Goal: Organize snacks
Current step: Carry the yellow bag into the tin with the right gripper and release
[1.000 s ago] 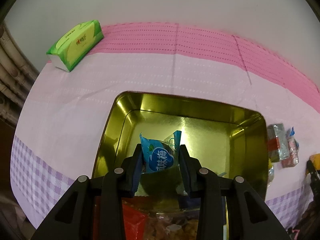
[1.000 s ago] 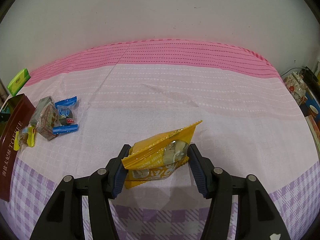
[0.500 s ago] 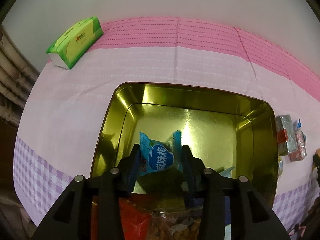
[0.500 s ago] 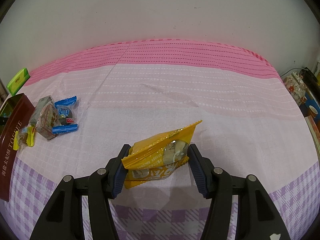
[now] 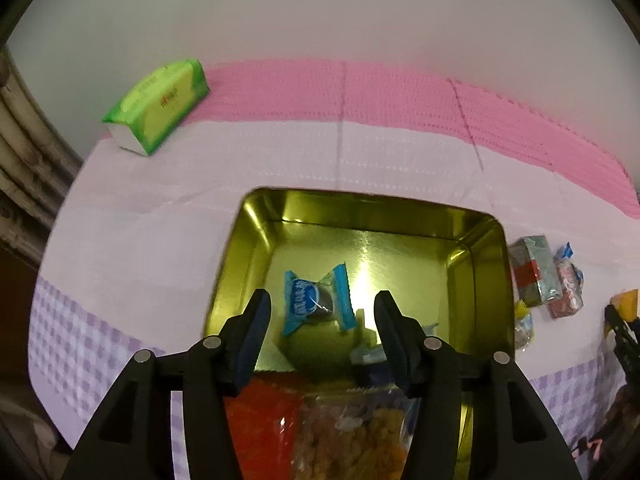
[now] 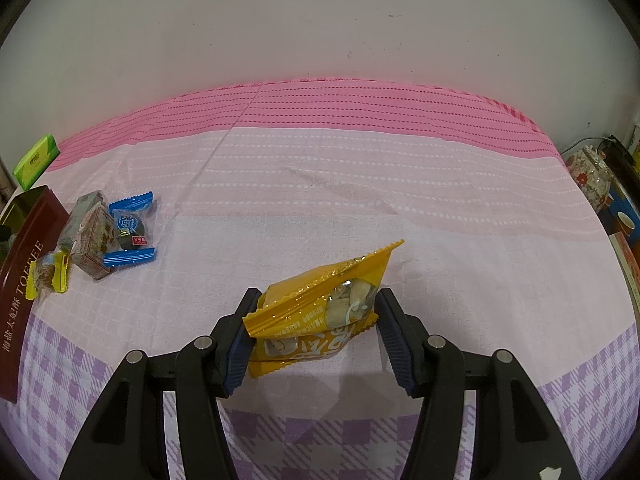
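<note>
The left gripper (image 5: pixel 322 312) was opening over the gold tin (image 5: pixel 486 280), its pads clear of the blue candy (image 5: pixel 316 304) (apparently dropping inside). The right gripper (image 6: pixel 316 320) pinched 1 yellow snack bag (image 6: pixel 320 308) above the tablecloth (image 6: pixel 360 184), probably awaiting its turn.

Home: tablecloth (image 6: pixel 360 184), tissue pack (image 5: pixel 160 106), floral teapot (image 6: pixel 592 178).
</note>
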{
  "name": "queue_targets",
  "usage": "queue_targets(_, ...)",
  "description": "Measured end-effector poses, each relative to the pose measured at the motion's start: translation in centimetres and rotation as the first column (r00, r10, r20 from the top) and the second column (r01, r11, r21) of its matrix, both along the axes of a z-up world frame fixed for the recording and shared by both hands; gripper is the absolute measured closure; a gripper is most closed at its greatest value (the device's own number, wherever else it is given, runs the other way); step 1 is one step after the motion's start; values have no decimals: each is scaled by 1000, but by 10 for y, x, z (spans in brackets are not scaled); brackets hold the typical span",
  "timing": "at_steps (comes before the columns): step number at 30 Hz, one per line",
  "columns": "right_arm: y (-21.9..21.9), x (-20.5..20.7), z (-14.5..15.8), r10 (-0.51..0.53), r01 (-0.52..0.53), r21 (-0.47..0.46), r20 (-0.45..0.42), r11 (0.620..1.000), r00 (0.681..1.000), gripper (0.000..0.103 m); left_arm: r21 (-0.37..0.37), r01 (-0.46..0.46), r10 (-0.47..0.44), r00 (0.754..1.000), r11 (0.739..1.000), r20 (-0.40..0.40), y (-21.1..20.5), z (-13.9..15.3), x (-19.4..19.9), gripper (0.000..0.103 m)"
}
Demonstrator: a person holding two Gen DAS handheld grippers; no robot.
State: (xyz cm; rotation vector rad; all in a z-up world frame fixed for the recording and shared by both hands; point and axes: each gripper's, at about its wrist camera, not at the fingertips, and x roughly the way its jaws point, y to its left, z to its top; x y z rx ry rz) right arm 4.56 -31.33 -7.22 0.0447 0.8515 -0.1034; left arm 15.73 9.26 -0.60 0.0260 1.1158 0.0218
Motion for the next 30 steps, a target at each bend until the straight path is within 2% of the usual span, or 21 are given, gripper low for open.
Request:
queue_targets(4,-1,1,0,0,0,-1,0,1000,1000,48,24,-24,22,998,999,63,5,14,-19,39)
queue_targets(13,-1,0,1,4,-4,-9,1,1000,1000,49,93,-61,45,986,994,161,24,30,-63,37)
queue_targets(20,0,-1,1,-21,21,-8,4,1000,1000,50,110,-88,67,981,990,180,39,32,-87,37)
queue_targets(30,12,1,6,-46,45,-46,-12,998,999,54,85,-140,123,977,987,175,63,25,-106,36)
